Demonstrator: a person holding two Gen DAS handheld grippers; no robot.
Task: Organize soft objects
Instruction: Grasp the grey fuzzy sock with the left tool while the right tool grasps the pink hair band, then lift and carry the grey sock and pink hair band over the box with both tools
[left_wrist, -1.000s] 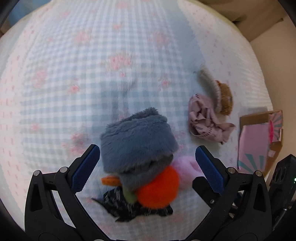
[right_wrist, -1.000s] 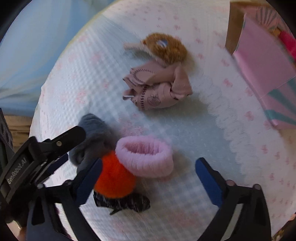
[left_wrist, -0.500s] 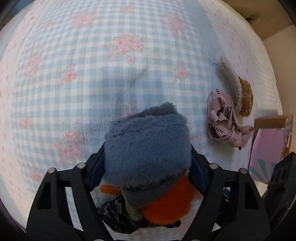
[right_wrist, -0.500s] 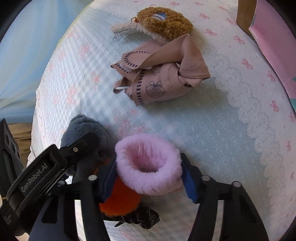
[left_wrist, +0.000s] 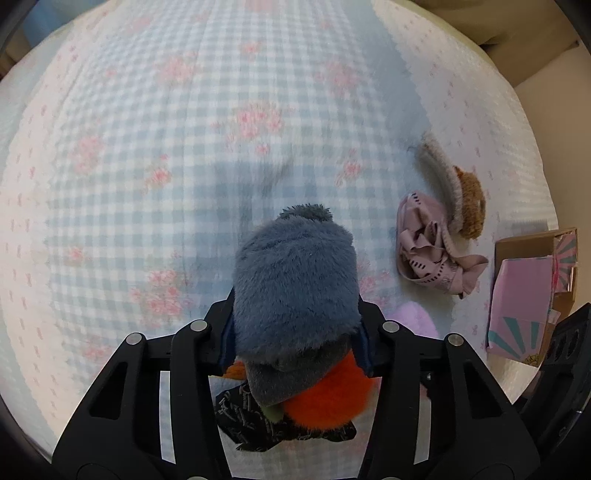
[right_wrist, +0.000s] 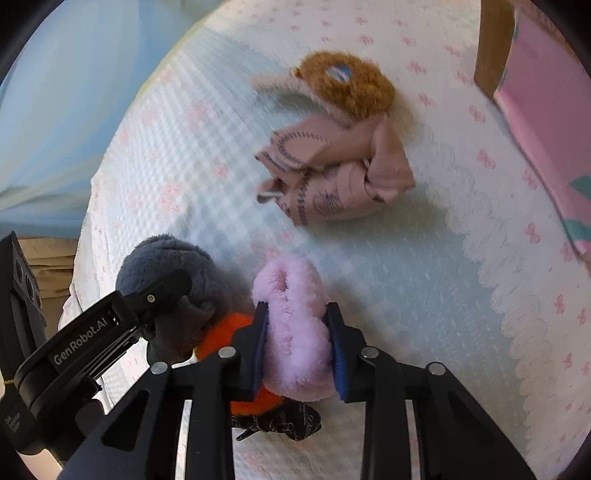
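We see a bed surface filling both views: bedspread in pale blue-and-white gingham with pink flower clusters, white border band with small pink bows, scalloped edge visible in the right wrist view. Past the bed's far corner, beige floor or wall, too blurred to tell which. Light blue draped fabric beyond the bed edge, tan surface below it. Lighting bright, soft shadows.

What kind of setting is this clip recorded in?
Probably a bedroom, on a bed. The work surface is a padded blue gingham bedspread with pink flowers and a scalloped border, soft accessories like a pink fluffy band lie on it, and a pink box sits alongside.
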